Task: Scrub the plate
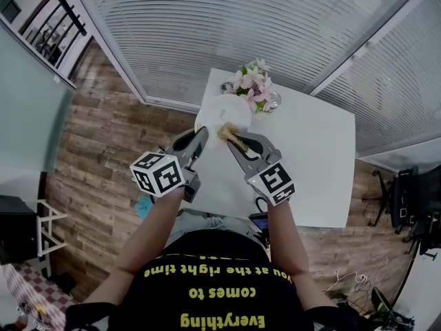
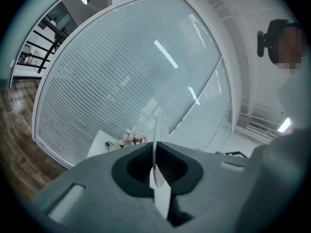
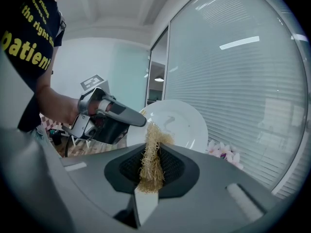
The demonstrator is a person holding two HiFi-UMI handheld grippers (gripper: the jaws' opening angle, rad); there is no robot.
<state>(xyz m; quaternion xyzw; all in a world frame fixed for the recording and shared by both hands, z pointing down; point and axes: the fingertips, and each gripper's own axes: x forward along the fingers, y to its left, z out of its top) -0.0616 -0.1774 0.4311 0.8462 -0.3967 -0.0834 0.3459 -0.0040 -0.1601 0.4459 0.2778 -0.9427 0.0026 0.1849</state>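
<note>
My left gripper (image 1: 200,135) clamped on the rim of a white plate (image 1: 219,112), my right gripper (image 1: 238,142) pinching a straw-coloured scrubber (image 1: 229,137) at its face, white table (image 1: 313,164) below, flowers (image 1: 253,88), wood floor (image 1: 103,157), slatted blinds (image 1: 241,26).

A: What sort of room was it?

B: A bright one. A white rectangular table (image 1: 324,164) stood on a brown wood-plank floor (image 1: 103,136), its far end close to a glass wall hung with white horizontal blinds (image 1: 227,26).

A: And round the edges?

B: A pale teal wall (image 1: 27,116) ran down the left, with a black metal railing (image 1: 58,23) showing in the far corner — and a white metal frame (image 1: 48,229) stood lower down. A black office chair (image 1: 413,202) sat at the right. Bright strips of light (image 3: 238,43) lay across the glass.
</note>
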